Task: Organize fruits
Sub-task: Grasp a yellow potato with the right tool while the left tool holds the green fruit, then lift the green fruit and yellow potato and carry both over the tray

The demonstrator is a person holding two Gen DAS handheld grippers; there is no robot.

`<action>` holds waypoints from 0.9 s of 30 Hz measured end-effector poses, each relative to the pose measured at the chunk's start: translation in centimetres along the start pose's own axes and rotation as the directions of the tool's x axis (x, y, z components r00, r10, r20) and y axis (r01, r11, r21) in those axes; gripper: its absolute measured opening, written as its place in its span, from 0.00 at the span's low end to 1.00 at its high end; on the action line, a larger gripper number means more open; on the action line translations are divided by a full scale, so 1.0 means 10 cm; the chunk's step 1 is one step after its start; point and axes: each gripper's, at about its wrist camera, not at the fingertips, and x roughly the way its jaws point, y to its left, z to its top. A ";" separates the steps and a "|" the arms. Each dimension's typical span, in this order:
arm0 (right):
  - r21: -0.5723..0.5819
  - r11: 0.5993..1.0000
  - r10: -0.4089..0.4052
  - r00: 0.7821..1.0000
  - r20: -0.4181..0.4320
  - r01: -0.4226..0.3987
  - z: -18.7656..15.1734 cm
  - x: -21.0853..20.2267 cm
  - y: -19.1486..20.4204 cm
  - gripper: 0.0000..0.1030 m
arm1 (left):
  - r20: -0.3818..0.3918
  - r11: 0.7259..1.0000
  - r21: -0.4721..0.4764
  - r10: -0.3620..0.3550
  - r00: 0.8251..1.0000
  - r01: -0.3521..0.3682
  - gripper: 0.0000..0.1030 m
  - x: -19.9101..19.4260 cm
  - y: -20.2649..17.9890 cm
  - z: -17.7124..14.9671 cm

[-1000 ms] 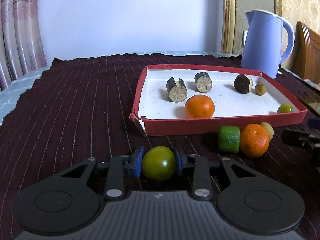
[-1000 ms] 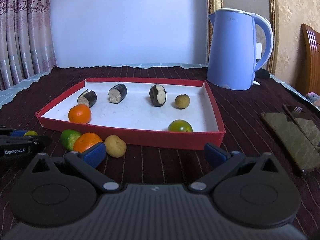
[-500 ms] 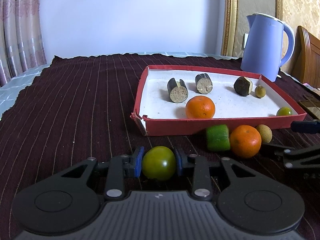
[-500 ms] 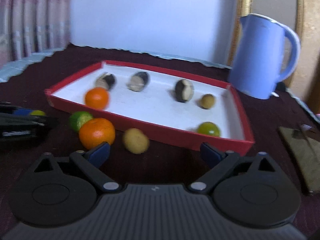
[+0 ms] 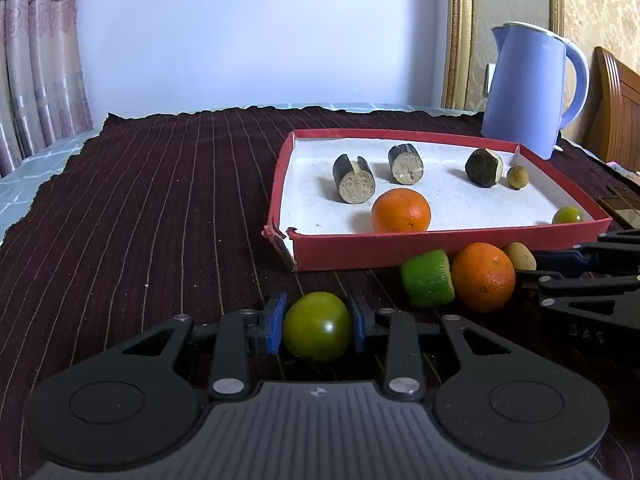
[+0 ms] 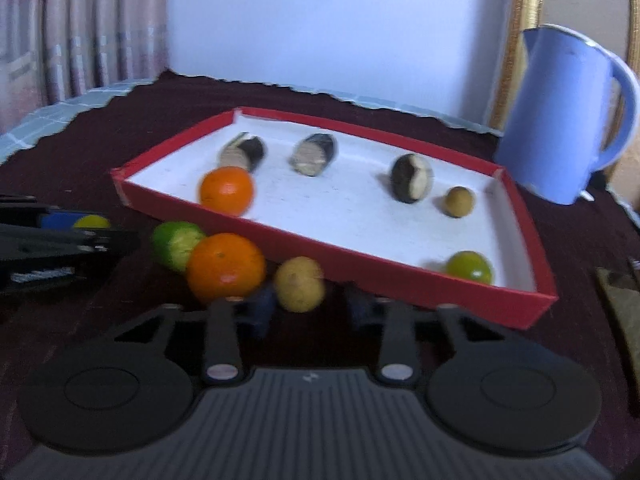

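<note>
A: Why does the left gripper [image 5: 318,326] pinch the tomato [image 5: 318,332] short of the tray [image 5: 440,240]?

B: Probably to carry it in. The right gripper [image 6: 310,310] stands drawn close about the yellow fruit [image 6: 299,284] on the bench; blur hides any grip.

A table under a dark maroon cloth [image 5: 140,208] with thin pale stripes carries everything. On the cloth sit a shallow red tray [image 5: 440,246] and, behind its far right corner, a blue kettle [image 5: 528,92]. In front of the tray's near wall lie a green cut fruit [image 5: 426,278], an orange [image 5: 484,276] touching it, and a small yellowish fruit [image 5: 520,256] just beyond.
</note>
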 end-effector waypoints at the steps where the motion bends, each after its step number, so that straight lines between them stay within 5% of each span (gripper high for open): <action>1: -0.009 1.000 -0.002 1.000 0.001 0.002 0.00 0.00 0.02 0.25 | 0.000 1.000 -0.001 -0.001 1.000 0.001 0.31 0.00 0.00 0.00; 8: 0.053 0.999 -0.002 1.000 0.022 0.001 -0.04 -0.09 -0.07 0.23 | 0.030 0.995 -0.068 -0.072 0.997 0.074 0.31 -0.05 0.12 0.00; 14: 0.128 0.992 -0.006 0.999 0.042 0.001 -0.14 -0.21 -0.27 0.23 | 0.069 1.000 0.020 0.001 0.998 -0.002 0.31 -0.19 -0.08 0.00; 22: 0.202 0.979 -0.022 0.996 0.081 0.006 -0.19 -0.33 -0.43 0.23 | 0.054 0.997 0.046 -0.067 0.996 0.065 0.31 -0.31 -0.44 0.09; 27: 0.228 0.973 -0.039 0.993 0.109 0.014 -0.17 -0.43 -0.46 0.23 | 0.053 0.998 0.038 -0.050 0.997 0.048 0.31 -0.28 -0.58 0.23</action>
